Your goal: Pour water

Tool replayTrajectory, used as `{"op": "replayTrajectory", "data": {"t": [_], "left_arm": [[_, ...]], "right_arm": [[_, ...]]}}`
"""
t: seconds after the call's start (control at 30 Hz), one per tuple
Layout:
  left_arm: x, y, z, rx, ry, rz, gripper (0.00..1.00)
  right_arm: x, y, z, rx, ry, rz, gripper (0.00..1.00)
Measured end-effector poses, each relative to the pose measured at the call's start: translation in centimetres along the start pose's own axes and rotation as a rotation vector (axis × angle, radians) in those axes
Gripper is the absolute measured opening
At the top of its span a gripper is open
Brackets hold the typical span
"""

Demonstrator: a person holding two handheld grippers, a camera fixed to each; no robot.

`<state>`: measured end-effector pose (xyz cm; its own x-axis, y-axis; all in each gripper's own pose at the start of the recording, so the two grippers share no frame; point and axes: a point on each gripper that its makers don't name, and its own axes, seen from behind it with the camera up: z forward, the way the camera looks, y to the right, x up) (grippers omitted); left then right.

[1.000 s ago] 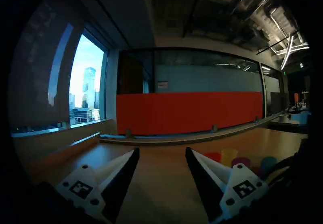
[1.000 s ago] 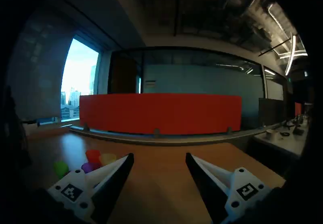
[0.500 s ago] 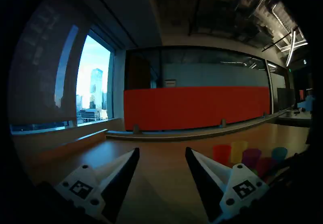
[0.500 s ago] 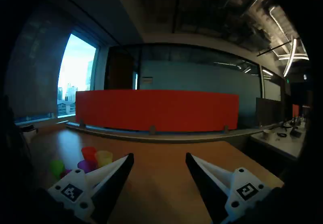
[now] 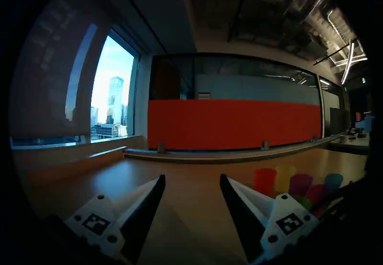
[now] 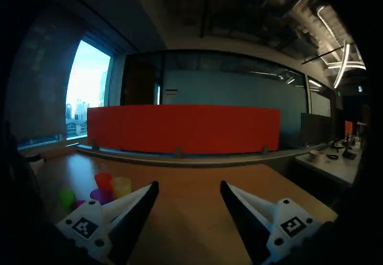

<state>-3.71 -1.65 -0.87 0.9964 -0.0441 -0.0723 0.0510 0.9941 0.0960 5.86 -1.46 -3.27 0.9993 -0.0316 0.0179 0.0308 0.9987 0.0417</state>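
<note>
Several coloured plastic cups stand in a cluster on the wooden table (image 5: 191, 188). In the left gripper view an orange-red cup (image 5: 264, 181), a yellow cup (image 5: 286, 176), a purple cup (image 5: 300, 184) and a teal cup (image 5: 332, 182) sit to the right, partly behind the right finger. My left gripper (image 5: 191, 181) is open and holds nothing. In the right gripper view the red cup (image 6: 103, 180), yellow cup (image 6: 121, 186), purple cup (image 6: 100, 195) and green cup (image 6: 67, 197) sit low at the left, beyond the left finger. My right gripper (image 6: 188, 186) is open and holds nothing.
A red partition (image 6: 184, 127) runs along the table's far edge. A bright window (image 5: 112, 100) with a ledge lies to the left. Another desk (image 6: 330, 162) with small items stands at the right.
Both views have tilted down a little over the second. The cups show more fully and a bit higher in the left gripper view. Both grippers stay open.
</note>
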Motion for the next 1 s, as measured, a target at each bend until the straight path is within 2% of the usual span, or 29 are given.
{"op": "replayTrajectory", "data": {"t": [0.2, 1.0], "left_arm": [[-0.3, 0.0, 0.1, 0.002, -0.002, 0.013, 0.84], [-2.0, 0.5, 0.7, -0.02, -0.056, 0.01, 0.84]], "right_arm": [[0.0, 0.2, -0.1, -0.003, 0.001, 0.007, 0.99], [0.3, 0.7, -0.6, -0.011, 0.007, 0.016, 0.99]]}}
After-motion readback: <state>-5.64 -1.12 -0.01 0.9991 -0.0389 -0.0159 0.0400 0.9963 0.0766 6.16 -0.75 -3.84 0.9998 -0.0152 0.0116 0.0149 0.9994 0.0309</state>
